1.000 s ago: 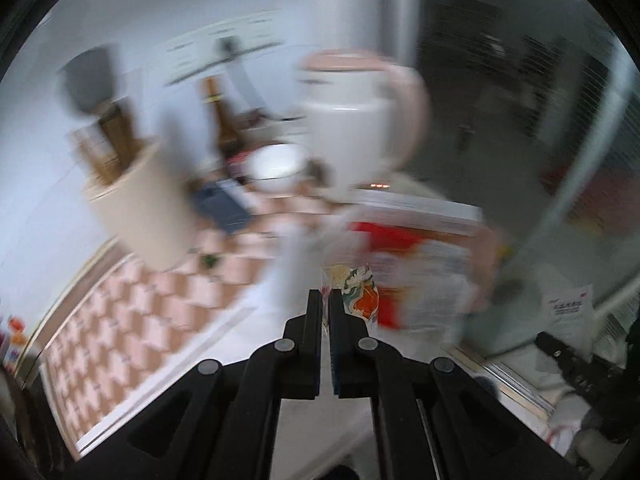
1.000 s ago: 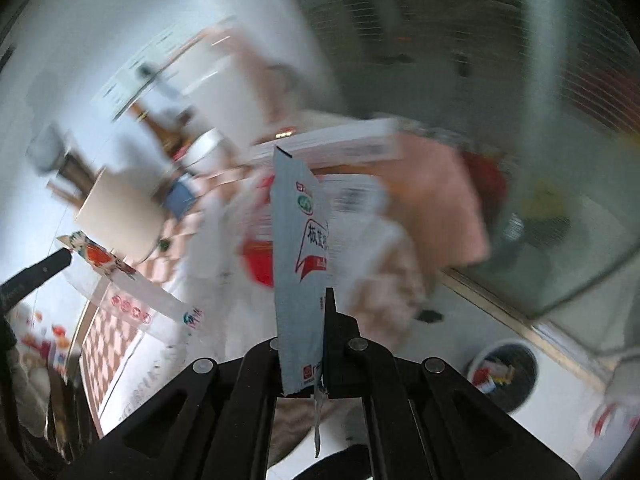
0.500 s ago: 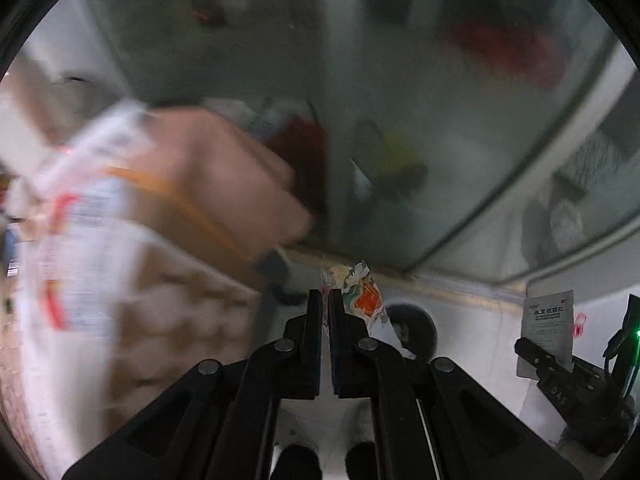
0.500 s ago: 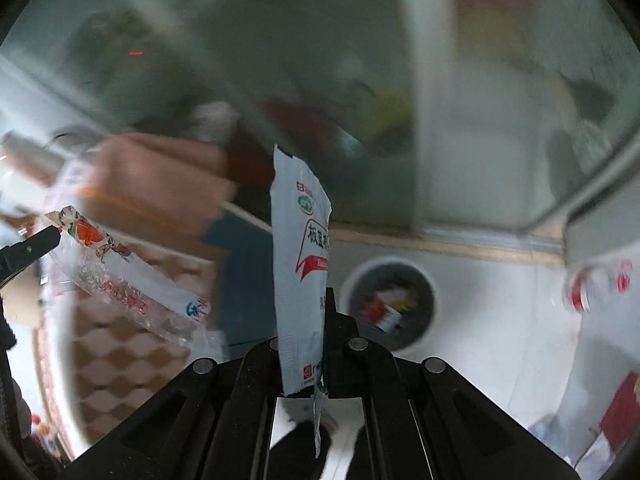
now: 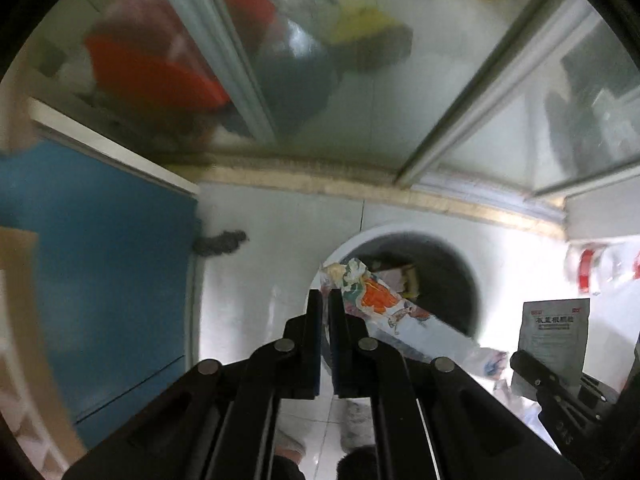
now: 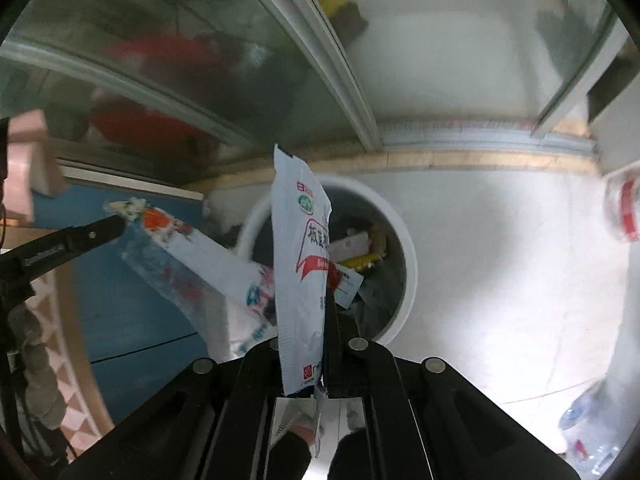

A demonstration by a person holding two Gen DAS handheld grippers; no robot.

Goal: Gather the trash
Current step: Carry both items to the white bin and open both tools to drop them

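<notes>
Your left gripper is clamped on the colourful wrapper above the near rim of the white bin, so carry it over the opening before releasing, while your right gripper pinches the pale-blue sachet over the same bin; let go once centred.

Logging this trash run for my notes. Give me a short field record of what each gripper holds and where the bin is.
left gripper: jaws shut on colourful wrapper
right gripper: jaws shut on white sachet
trash bin: round, white rim, on the floor below both grippers
bin contents: already some wrappers
release: not yet done
</notes>
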